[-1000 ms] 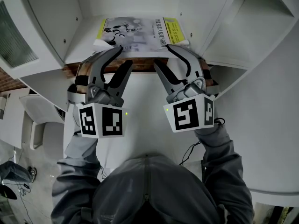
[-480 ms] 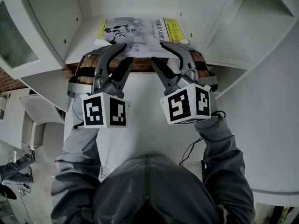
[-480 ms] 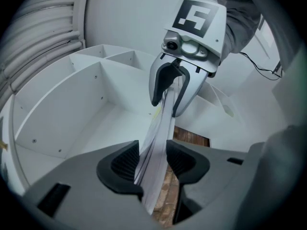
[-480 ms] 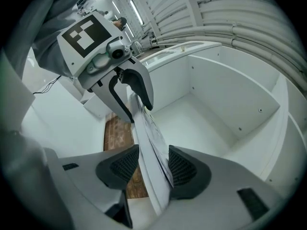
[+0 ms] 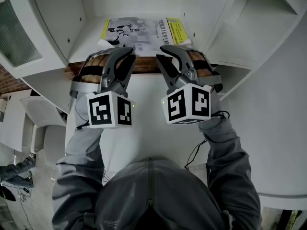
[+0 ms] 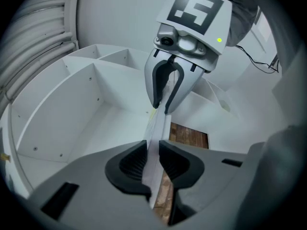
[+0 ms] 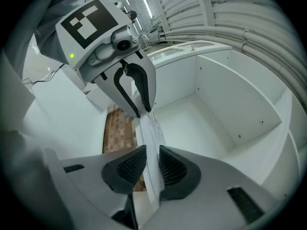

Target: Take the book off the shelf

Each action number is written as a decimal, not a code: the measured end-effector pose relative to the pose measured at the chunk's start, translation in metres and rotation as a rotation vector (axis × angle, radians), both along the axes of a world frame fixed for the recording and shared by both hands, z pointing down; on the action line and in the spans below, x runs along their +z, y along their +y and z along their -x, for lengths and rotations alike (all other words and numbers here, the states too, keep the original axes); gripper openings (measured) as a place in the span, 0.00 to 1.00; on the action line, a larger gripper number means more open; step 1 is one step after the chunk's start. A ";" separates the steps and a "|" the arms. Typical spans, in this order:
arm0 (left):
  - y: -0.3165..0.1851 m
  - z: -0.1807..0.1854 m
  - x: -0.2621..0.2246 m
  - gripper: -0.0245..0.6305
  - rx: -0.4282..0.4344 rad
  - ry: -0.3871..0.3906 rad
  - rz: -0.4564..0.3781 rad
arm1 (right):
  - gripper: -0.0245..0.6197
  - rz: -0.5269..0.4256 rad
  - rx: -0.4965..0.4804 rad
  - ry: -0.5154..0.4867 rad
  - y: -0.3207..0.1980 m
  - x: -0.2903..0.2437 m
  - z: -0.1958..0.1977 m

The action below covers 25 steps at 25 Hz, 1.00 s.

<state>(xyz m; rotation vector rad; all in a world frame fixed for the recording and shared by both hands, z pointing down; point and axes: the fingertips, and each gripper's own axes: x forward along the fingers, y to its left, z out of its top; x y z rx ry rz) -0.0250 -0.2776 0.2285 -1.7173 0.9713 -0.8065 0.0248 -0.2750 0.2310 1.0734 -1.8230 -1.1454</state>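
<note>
The left hand-held gripper [image 5: 128, 54] is closed on the near edge of the book [image 5: 141, 31]. In the left gripper view its two black ribbed pads [image 6: 132, 163] press on the thin white edge from both sides. The jaws have just been closing, and the book is between them. The right hand-held gripper [image 5: 162, 52] grips the same near edge, a little further to the right. In the right gripper view its pads [image 7: 173, 166] also lie against the pages, and its jaws have just been closing on the book too.

The book lies flat in an open compartment of the white shelf [image 5: 91, 18], with the cover up. The cover shows a grey picture, dark print and a yellow band at the left and right sides. Its near edge is at the front edge of the compartment, where both grippers meet it side by side, close together but apart. Both grippers point about level into the shelf. Each one carries a cube with black and white square markers on its back end.

A brown patterned strip [image 5: 144, 66] shows just below the front edge of the shelf, between the two grippers. The person's grey sleeves [image 5: 79, 143] reach up from the bottom of the head view.
</note>
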 end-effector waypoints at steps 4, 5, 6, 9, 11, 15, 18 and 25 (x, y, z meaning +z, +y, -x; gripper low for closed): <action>0.004 -0.002 -0.002 0.16 -0.003 0.011 -0.009 | 0.17 0.006 0.001 -0.007 0.002 -0.001 -0.003; 0.005 -0.002 -0.002 0.16 -0.005 0.011 -0.012 | 0.17 0.006 0.003 -0.004 0.002 -0.002 -0.003; 0.005 -0.003 -0.003 0.16 -0.007 0.009 -0.014 | 0.17 0.007 0.004 -0.001 0.002 -0.002 -0.003; 0.007 -0.004 -0.004 0.16 -0.010 0.006 -0.010 | 0.17 0.009 0.006 0.007 0.005 -0.004 -0.004; 0.008 -0.003 -0.005 0.16 -0.013 0.003 -0.007 | 0.17 0.020 0.008 0.011 0.007 -0.005 -0.003; 0.007 -0.003 -0.004 0.16 -0.023 -0.010 -0.016 | 0.17 0.028 0.002 0.018 0.007 -0.005 -0.003; 0.008 -0.003 -0.003 0.16 -0.024 -0.013 -0.017 | 0.17 0.026 -0.003 0.029 0.008 -0.004 -0.003; 0.008 -0.005 -0.001 0.37 -0.024 -0.076 -0.010 | 0.22 0.007 -0.007 0.055 0.007 -0.004 -0.003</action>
